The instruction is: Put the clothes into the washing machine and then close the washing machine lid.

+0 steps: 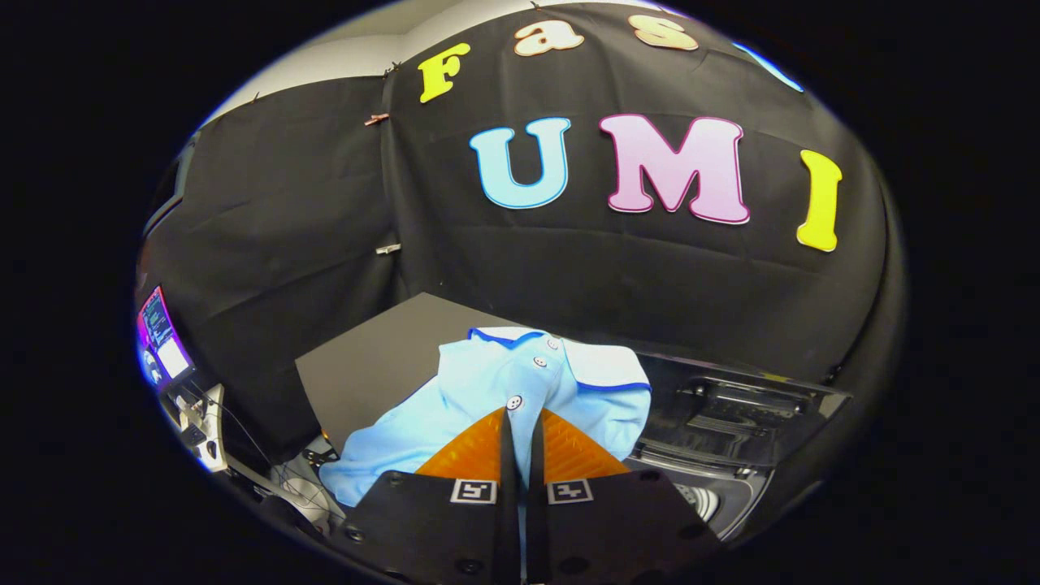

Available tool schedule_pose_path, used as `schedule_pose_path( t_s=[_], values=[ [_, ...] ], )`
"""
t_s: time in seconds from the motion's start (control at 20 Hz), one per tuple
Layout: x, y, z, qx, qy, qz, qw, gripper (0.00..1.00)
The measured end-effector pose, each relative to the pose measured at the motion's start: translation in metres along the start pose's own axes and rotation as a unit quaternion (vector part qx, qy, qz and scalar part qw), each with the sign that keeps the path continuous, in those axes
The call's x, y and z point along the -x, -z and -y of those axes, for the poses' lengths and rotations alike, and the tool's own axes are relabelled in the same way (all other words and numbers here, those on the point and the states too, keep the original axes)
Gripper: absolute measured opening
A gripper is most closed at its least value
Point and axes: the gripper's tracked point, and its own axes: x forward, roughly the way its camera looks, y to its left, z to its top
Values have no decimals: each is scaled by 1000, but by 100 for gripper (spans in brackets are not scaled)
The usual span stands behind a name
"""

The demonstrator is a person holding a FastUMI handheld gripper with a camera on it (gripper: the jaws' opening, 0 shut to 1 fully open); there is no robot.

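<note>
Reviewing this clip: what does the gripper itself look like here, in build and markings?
The gripper has two wedge-shaped fingers with ribbed pads, tapering to narrow tips. Each sits on a black angular body with visible screws and carries a small square black-and-white tag. No cables show on it.

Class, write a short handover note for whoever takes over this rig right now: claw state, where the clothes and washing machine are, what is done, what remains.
Claw: shut on the light blue polo shirt, fingers pinching the fabric near its button placket.
Shirt: held up in front of the claw, above the dark table, beside the washing machine.
Washing machine: lid open, drum opening visible next to the fingers.
Done: shirt gripped.
Left: carry the shirt over the opening, release it inside, close the lid.
</note>
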Motion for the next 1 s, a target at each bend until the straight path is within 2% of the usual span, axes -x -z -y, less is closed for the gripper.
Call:
schedule_pose_path(
  t_s=[0.25,0.55,1.0],
  values=[
    [20,5,39,-17,33,10,999,8],
    [31,31,89,-41,79,1,996,8],
    [31,70,141,-42,115,-31,992,8]
  ],
)
